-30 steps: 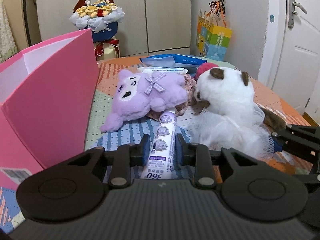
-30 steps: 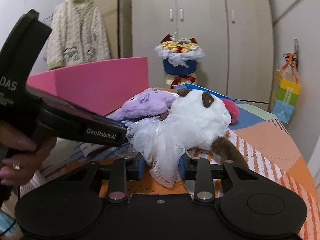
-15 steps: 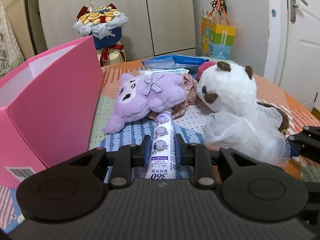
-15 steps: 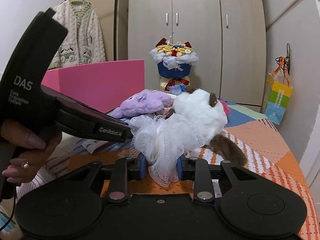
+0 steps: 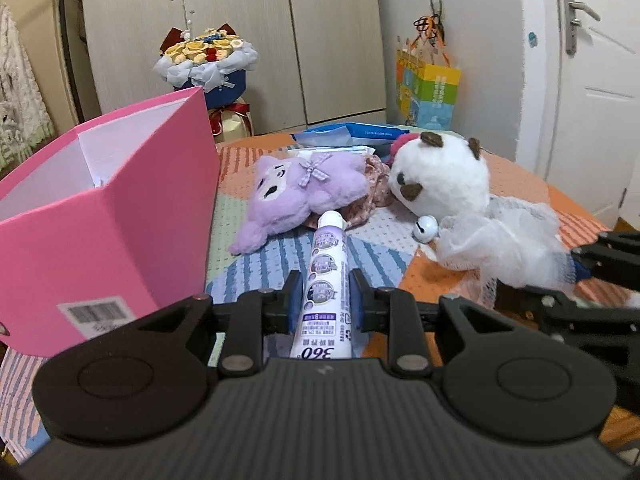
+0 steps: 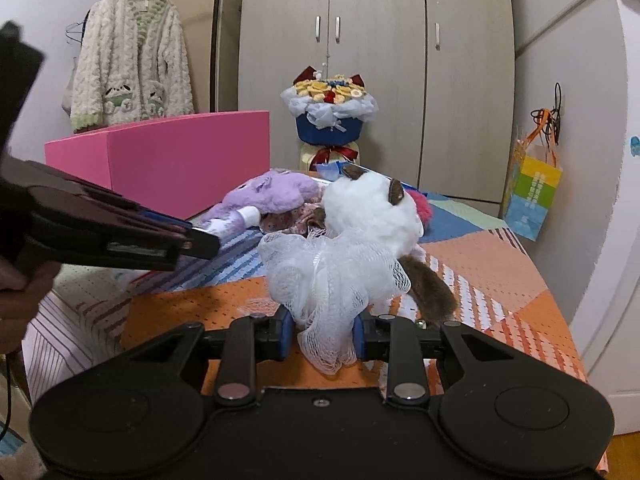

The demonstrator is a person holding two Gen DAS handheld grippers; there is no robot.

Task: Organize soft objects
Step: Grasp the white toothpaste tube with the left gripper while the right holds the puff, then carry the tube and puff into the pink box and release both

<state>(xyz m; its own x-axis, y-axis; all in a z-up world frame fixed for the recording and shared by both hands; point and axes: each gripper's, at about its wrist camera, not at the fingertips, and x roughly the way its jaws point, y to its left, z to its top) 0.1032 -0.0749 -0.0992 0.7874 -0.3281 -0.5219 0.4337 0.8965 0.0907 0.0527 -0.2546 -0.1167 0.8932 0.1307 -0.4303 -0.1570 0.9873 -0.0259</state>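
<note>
A purple-and-white tube (image 5: 326,280) is pinched between the blue pads of the left gripper (image 5: 325,300) at the bottom centre of the left wrist view, held lengthwise so its cap points up the frame toward the purple plush toy (image 5: 298,196). It appears to be kept clear of the bedspread (image 5: 516,184) for carrying to the open pink box (image 5: 108,216) at the left of the frame.

In the right wrist view a white mesh bath sponge (image 6: 332,272) is clamped by the right gripper (image 6: 322,336) at lower centre, with loose netting hanging below the pads; the soft mesh is probably squeezed well in. Just behind it lies the white plush toy (image 6: 372,212), and the two look to be touching.

The box floor is hidden by its near wall, so its contents cannot be told. The tube's lower end is cut off by the gripper body. The packets (image 5: 352,134) behind the toys are largely covered, and the print on them is too small to read.
</note>
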